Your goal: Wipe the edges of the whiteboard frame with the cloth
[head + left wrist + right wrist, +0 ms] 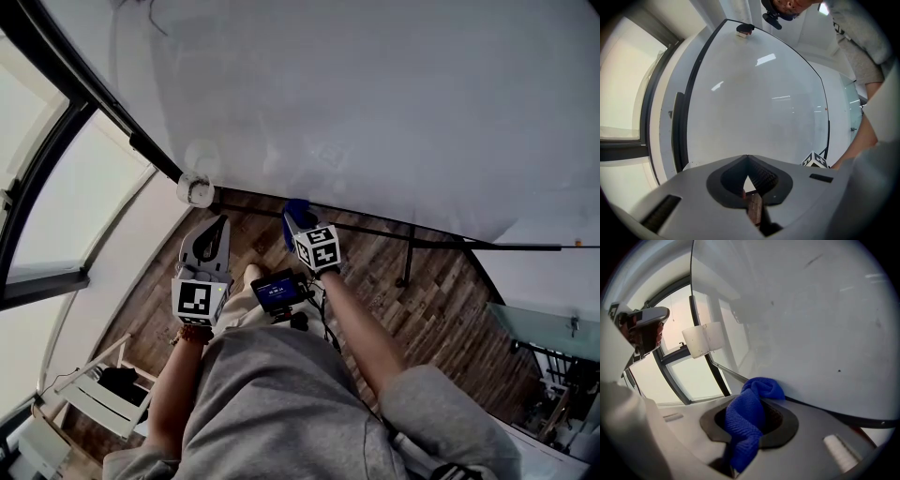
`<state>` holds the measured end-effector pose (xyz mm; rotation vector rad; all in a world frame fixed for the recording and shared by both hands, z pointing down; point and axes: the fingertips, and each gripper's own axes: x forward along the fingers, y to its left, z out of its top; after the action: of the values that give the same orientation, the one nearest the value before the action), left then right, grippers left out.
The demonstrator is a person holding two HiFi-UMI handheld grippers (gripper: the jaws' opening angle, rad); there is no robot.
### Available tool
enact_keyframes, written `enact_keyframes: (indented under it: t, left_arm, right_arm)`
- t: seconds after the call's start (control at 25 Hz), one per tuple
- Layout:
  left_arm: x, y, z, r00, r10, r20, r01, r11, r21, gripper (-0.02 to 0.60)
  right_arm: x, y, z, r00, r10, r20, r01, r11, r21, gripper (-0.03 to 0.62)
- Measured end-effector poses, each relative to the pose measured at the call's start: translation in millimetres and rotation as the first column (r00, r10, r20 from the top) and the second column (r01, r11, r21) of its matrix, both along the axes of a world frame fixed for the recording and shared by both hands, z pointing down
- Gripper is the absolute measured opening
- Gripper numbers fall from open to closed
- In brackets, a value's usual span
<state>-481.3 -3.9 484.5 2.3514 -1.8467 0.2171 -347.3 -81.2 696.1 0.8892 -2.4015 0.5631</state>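
Cloth (pixel 749 423), blue and bunched, is pinched between the closed jaws of the right gripper (pixel 761 397). A fold pokes out past the tips, so that fabric rather than plastic meets the dark bottom edge of the whiteboard frame (pixel 820 408); it lies right at that edge, though actual contact is hard to confirm. The left gripper (pixel 748 158) hangs below the board's lower left corner with its jaws together on nothing, probably just kept clear of the wiping.
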Motion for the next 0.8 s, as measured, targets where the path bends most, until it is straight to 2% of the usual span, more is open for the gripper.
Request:
enact_keyframes:
  t: [0.6, 0.8]
  left_arm:
    - [-6, 7, -3, 1.0, -0.015, -0.006, 0.015, 1.0, 0.012, 0.008]
    - [-8, 8, -2, 1.0, -0.022, -0.004, 0.022, 1.0, 0.012, 0.008]
  right_arm:
    - [-32, 1, -3, 0.998, 0.005, 0.069, -0.003, 0.999, -0.036, 0.094]
    - [-38, -1, -3, 0.99, 0.047, 0.131, -0.036, 0.996, -0.081, 0.094]
